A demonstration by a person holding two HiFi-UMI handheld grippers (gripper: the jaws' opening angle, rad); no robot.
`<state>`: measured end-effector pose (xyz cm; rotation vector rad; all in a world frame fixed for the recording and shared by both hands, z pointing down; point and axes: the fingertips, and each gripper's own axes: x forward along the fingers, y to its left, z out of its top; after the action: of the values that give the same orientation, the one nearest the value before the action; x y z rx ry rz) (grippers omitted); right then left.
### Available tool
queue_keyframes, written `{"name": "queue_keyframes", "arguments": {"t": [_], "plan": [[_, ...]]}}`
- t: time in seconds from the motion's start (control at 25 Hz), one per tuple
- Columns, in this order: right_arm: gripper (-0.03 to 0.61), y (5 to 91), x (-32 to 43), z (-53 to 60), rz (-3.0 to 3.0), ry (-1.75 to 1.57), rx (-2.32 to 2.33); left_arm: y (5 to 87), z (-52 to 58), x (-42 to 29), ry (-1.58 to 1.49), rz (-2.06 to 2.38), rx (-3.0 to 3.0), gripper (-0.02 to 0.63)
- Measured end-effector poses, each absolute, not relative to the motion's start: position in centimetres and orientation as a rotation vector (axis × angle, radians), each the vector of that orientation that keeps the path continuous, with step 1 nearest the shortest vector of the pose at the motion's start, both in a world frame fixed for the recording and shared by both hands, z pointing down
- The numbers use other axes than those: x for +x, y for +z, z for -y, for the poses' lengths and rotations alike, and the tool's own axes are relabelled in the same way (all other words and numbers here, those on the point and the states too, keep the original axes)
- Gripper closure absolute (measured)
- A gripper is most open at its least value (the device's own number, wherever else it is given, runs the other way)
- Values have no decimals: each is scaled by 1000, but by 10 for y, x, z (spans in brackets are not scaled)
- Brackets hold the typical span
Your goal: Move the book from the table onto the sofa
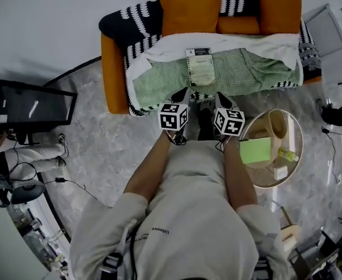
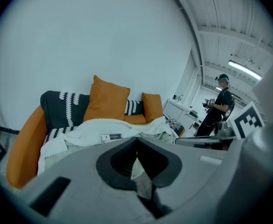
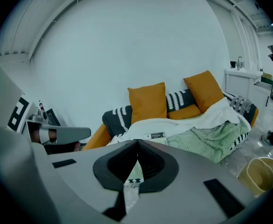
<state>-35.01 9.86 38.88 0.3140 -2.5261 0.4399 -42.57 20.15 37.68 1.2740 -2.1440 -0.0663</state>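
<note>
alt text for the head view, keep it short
Seen from above, a book lies on the green blanket of an orange sofa. A person holds the left gripper and right gripper side by side before it, both shut and empty; a round table stands to the right.

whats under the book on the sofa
The thin pale book with a dark top band lies flat on a pale green knitted blanket, its top end by a white throw. The seat of the orange sofa beneath is covered, unseen.
</note>
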Motion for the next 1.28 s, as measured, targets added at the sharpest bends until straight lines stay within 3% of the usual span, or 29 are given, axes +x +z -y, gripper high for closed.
{"name": "queue_keyframes", "arguments": {"t": [1.28], "plan": [[572,383,-350,-121,2508,265,268,375,-218,-410,17,2099,1332,603]]}}
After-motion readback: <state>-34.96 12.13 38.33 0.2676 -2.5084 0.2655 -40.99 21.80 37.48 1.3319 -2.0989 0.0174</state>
